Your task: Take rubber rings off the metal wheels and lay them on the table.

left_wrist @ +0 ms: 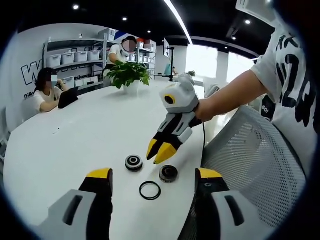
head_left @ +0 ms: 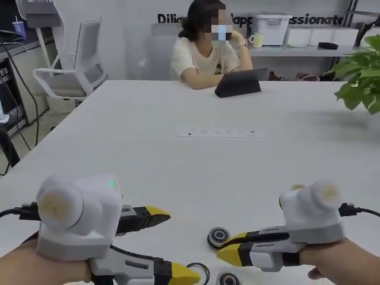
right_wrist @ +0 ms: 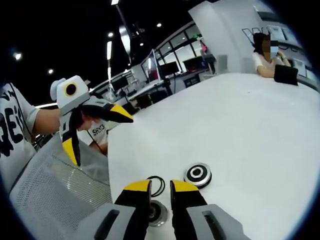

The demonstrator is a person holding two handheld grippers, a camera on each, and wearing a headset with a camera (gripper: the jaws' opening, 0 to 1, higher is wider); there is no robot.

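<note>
Left gripper (left_wrist: 155, 175): yellow-tipped fingers (left_wrist: 100, 175) spread wide, nothing between them. Right gripper (right_wrist: 160, 186): fingers drawn all but together, a thin slit left, nothing clamped. Rubber ring (left_wrist: 150, 190): black, loose, lying flat on the table just ahead of the left fingers and between their lines; from the right gripper view it sits directly ahead of the right fingertips, partly hidden by them. First metal wheel (left_wrist: 168, 173): flat on the table just past the ring, on the side of the left gripper's right finger and close beneath the right fingertips. Second metal wheel (left_wrist: 134, 162): flat on the table, a little beyond and to the other side of the ring, apart from the first wheel; whether either wheel carries a ring cannot be told. Right fingertips point down between the two wheels. Table (head_left: 178, 172): white, wide. Socket strip (head_left: 221, 133): white, well beyond the wheels. Seated person (head_left: 202, 62) with dark tablet (head_left: 237, 83) at the far edge. Potted plant (head_left: 362, 77) far right. Mesh chair (left_wrist: 250, 150) beside the near edge.
</note>
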